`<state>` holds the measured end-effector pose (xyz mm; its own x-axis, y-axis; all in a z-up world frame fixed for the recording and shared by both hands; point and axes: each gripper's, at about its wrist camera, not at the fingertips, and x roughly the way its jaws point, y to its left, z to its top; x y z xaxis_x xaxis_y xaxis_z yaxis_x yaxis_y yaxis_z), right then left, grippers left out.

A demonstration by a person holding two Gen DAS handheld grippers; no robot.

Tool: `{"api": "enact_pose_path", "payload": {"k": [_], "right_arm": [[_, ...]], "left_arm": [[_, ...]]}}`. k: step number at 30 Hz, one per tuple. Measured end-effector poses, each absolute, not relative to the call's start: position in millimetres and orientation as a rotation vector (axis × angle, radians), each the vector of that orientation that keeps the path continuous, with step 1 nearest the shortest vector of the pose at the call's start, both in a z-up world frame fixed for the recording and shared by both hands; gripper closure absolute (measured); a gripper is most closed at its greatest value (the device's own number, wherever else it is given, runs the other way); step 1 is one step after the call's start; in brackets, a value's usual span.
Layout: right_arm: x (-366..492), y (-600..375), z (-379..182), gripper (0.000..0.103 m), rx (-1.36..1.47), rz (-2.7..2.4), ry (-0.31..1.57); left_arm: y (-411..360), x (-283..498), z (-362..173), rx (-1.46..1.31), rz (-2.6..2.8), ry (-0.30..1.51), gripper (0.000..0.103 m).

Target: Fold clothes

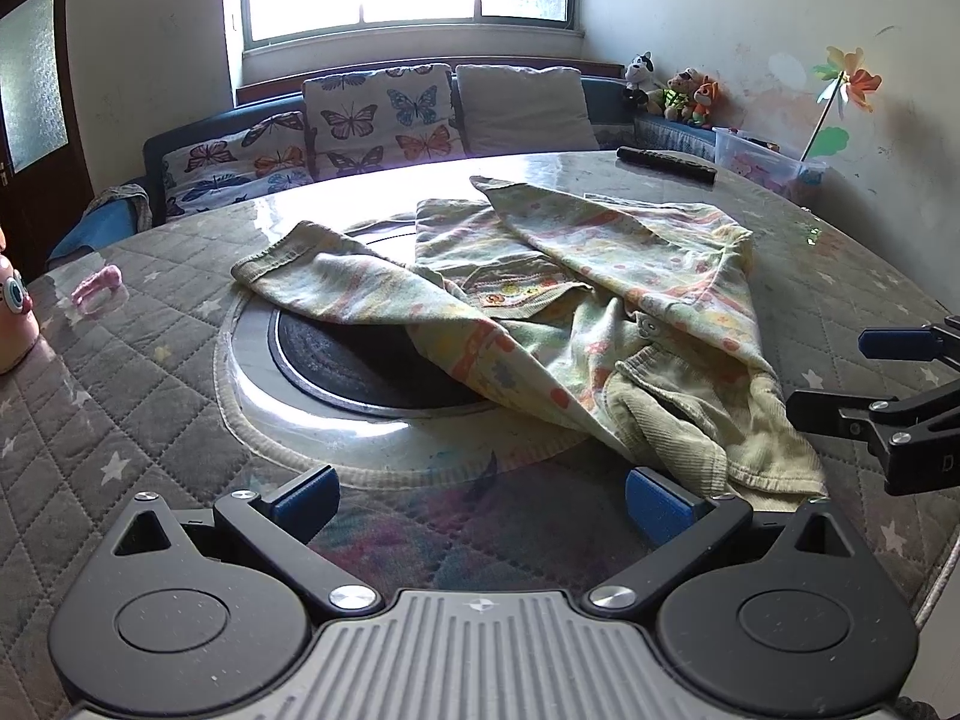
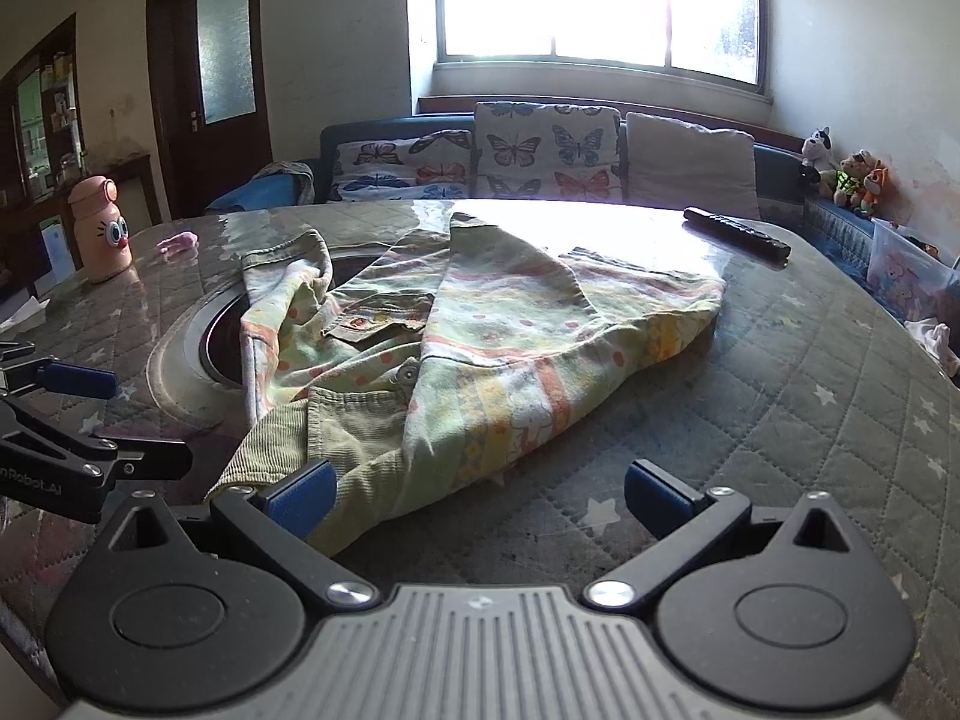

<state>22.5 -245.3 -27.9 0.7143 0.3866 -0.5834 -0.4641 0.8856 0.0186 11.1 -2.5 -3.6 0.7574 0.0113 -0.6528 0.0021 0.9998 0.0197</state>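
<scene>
At mid-desk (image 1: 150,360) lies the shirt (image 1: 570,300), half folded with both sleeves crossed inward, while the left tool (image 1: 480,501) and right tool (image 2: 480,495) hover released near its collar, likely needing a hem grasp next.

Pale green garment (image 1: 600,276), orange-yellow print; grey star-quilted table cover (image 1: 138,396); butterfly cushions (image 1: 378,120).

1. One printed garment (image 1: 540,300), crumpled ahead of both sets of jaws.
2. Two grippers: the left gripper (image 1: 480,498) and the right gripper (image 2: 480,495).
3. One black remote (image 1: 666,163), far beyond the jaws.
4. One pink bottle (image 2: 99,228), off to the left.
5. Three cushions: two butterfly cushions (image 2: 546,147) (image 2: 402,165), one plain cushion (image 2: 690,165).
6. Three stuffed toys (image 2: 846,171) by the wall.
7. One pinwheel (image 1: 846,84).
</scene>
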Motion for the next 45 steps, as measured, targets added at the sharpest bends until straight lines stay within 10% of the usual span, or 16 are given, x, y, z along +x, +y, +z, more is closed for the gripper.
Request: {"api": "enact_pose_path", "payload": {"k": [45], "right_arm": [[180.2, -169.0, -19.7, 0.007, -0.24, 0.538, 0.647]], "left_arm": [[40.7, 129.2, 5.2, -0.034, 0.069, 0.724, 0.014]]}}
